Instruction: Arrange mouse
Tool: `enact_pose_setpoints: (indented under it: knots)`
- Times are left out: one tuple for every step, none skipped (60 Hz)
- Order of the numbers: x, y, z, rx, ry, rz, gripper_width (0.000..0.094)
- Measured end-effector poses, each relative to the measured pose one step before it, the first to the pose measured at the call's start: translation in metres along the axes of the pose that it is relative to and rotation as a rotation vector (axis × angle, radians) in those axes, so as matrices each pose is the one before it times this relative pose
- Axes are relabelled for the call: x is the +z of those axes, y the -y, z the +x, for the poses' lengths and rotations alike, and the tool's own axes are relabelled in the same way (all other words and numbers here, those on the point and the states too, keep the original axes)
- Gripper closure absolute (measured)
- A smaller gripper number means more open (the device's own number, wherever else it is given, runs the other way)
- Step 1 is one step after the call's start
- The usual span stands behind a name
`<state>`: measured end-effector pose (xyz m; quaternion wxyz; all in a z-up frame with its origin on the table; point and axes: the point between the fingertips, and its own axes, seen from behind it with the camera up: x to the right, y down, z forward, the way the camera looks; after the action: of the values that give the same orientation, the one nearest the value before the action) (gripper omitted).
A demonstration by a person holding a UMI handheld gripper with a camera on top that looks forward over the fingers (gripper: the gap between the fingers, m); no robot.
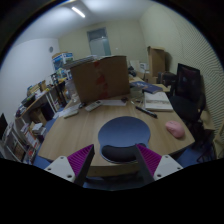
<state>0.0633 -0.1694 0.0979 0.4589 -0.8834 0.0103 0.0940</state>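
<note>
Approach step: steer the released, empty hand-held gripper (112, 160) right, past the round blue-grey mouse mat (124, 131), to straddle the pink mouse (175, 128) on the wooden counter (80, 125).

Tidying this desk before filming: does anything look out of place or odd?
The pink mouse sits off the round blue mouse pad, near the table's edge. A large cardboard box occupies the far side. The open gripper holds nothing.

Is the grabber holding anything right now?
No, nothing is held. The gripper has its jaws open and empty above the round mouse pad. The pink mouse sits apart on the table.
</note>
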Motion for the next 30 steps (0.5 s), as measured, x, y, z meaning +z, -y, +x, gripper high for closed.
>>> enact_pose_setpoints:
  knots:
    - [-0.00003,0.00174,0.00283,0.0032,-0.00718,-0.00011,0.0102]
    - [-0.00038,-0.00011,0.00339,0.0033,-0.00593,-0.00093,0.0106]
    - [-0.00039,-0.00012,0.004,0.0038,-0.00517,-0.00079,0.0103]
    - [-0.00058,-0.00012,0.00468,0.0045,-0.00429,-0.00072,0.0103]
    - [-0.00073,0.00017,0.00523,0.0049,-0.00342,0.00016,0.0103]
    - [-0.00039,-0.00145,0.00577,0.0044,-0.0018,0.00028,0.0106]
    - [-0.00084,0.00058,0.00882,0.0045,0.00085,-0.00057,0.0107]
    - [0.00006,-0.00013,0.00588,0.0042,-0.00122,-0.00095,0.0102]
    - [-0.00038,0.0,0.00521,0.0036,-0.00196,-0.001,0.0106]
    - [-0.00031,0.00035,0.0058,0.0033,-0.00264,-0.00108,0.0108]
    - [-0.00019,0.00067,0.00673,0.0026,-0.0028,-0.00079,0.0104]
    - [-0.00028,0.00062,0.00679,0.0018,-0.00197,-0.00072,0.0106]
    - [-0.00039,0.00366,-0.00208,0.0002,-0.00557,-0.00292,0.0106]
    - [-0.00072,-0.00051,0.01013,-0.0003,0.00189,0.00206,0.0104]
    - [-0.00034,0.00067,0.00633,-0.0011,-0.00061,-0.00008,0.0107]
    - [-0.00009,0.00054,0.00668,-0.002,-0.00172,-0.00022,0.0108]
    - [0.00035,0.00047,0.00742,-0.0022,-0.00285,0.0001,0.0106]
    - [0.00068,0.0007,0.00795,-0.0023,-0.00358,0.00016,0.0107]
    - [0.0009,0.00184,0.00634,-0.0021,-0.0054,-0.00195,0.0107]
    - [0.00081,-0.00061,0.00892,-0.0025,-0.00461,-0.00073,0.0102]
    - [0.00087,-0.00041,0.00876,-0.0028,-0.00521,-0.00206,0.0106]
    - [0.00138,-0.00036,0.00887,-0.0029,-0.00576,-0.00285,0.0106]
    - [0.00168,-0.00083,0.00912,-0.0039,-0.00528,-0.00363,0.0102]
    - [0.00193,-0.00104,0.00914,-0.0041,-0.00537,-0.00442,0.0105]
    - [0.0022,-0.00144,0.0092,-0.0037,-0.0049,-0.00536,0.0107]
    - [0.00266,-0.00127,0.00942,-0.0027,-0.00495,-0.00607,0.0107]
    - [0.00262,-0.00058,0.00827,-0.0015,-0.00743,-0.00657,0.0106]
    - [0.00449,0.00019,0.00911,0.0007,-0.0066,-0.00661,0.0102]
    - [0.0036,-0.0005,0.00888,0.0005,-0.00572,-0.00408,0.0109]
    - [0.00422,-0.00009,0.00847,-0.0004,-0.00394,-0.00143,0.0107]
